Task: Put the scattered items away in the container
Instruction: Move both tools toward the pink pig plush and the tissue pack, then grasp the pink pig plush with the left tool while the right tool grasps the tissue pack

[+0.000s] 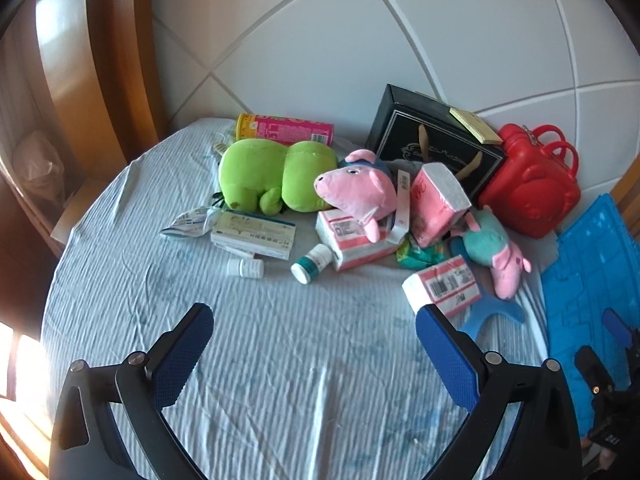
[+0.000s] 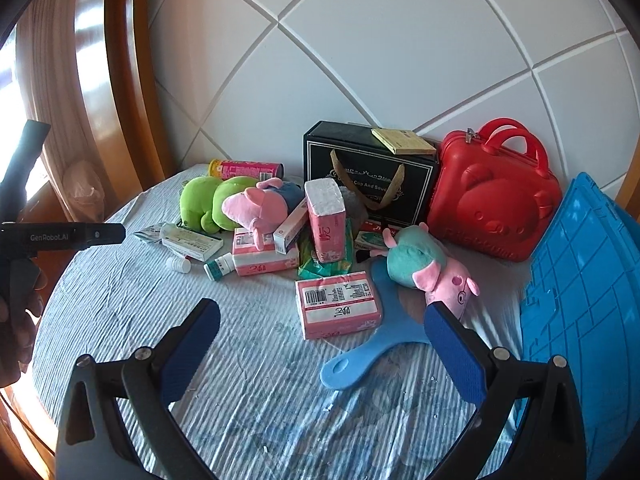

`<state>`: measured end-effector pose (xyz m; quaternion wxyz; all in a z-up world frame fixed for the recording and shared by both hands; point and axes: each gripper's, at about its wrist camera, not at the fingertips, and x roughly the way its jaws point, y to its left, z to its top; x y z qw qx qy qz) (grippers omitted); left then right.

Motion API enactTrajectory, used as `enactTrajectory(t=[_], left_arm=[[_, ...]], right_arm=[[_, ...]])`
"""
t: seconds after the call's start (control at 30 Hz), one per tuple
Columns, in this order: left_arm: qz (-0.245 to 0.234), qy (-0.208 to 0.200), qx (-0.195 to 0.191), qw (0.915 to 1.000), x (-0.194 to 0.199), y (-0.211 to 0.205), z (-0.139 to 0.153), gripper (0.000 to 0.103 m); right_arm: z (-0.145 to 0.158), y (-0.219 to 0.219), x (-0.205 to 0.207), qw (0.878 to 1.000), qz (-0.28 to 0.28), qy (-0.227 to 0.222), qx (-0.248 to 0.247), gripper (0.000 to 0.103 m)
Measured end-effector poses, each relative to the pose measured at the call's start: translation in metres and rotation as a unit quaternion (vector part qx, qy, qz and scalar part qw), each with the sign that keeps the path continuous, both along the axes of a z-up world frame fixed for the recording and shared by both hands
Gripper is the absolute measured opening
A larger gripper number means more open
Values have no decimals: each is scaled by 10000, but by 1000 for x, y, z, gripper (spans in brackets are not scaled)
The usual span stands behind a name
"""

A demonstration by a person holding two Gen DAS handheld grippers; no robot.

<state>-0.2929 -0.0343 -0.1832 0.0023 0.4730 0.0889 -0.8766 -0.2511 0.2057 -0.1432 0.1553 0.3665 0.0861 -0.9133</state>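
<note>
Striped pale-blue sheet (image 2: 120, 300) covers the bed; left gripper (image 1: 314, 344) and right gripper (image 2: 322, 344) both hover over it, jaws spread wide and empty. Beyond lie tissue packs (image 2: 338, 304), plush pigs (image 2: 432, 268), bottles (image 1: 312, 264). Blue crate (image 2: 580, 300) is cut off at right, contents unseen. White padded headboard (image 2: 400, 60) behind.

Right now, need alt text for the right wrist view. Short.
The open right gripper hovers empty above a striped blue bedsheet, facing a clutter of pink tissue packs, plush toys, medicine boxes and bottles. Behind stand a black gift box and red case; a blue crate is at right.
</note>
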Motion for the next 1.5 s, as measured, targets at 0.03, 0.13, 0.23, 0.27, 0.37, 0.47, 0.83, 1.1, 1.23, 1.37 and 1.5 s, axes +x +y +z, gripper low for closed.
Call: enactTrajectory(t=[0.03, 0.13, 0.23, 0.27, 0.37, 0.47, 0.83, 1.1, 1.23, 1.37, 1.5], left_arm=[[10, 58, 28, 10000, -11, -1, -5, 103], [52, 172, -34, 9998, -50, 2, -22, 103], [26, 267, -93, 9996, -89, 11, -43, 103], [-6, 262, -115, 9996, -103, 15, -50, 103], [-74, 271, -73, 9996, -136, 25, -70, 103], [-125, 113, -14, 9999, -166, 36, -93, 103], [-81, -275, 502, 9983, -225, 64, -143, 103], [-269, -288, 653, 9971, -220, 64, -135, 70], [-280, -226, 680, 9970, -214, 58, -131, 66], [-193, -128, 749, 9969, -205, 53, -123, 64], [-156, -26, 774, 9969, -194, 49, -109, 64]], right_arm=[[-7, -3, -10, 10000, 52, -13, 47, 103], [-26, -14, -41, 9997, 180, -47, 154, 103], [-44, -24, -73, 9993, 256, -65, 261, 103], [-49, -27, -82, 9992, 279, -50, 277, 103], [-66, -40, -113, 9984, 366, -19, 422, 103], [-85, -50, -142, 9978, 342, -66, 561, 103], [-121, -68, -208, 9969, 258, -298, 679, 103], [-135, -77, -236, 9953, 210, -654, 688, 52], [-132, -75, -231, 9953, 150, -696, 655, 49], [-127, -72, -218, 9961, 120, -629, 610, 48], [-114, -66, -205, 9971, 84, -588, 475, 48]])
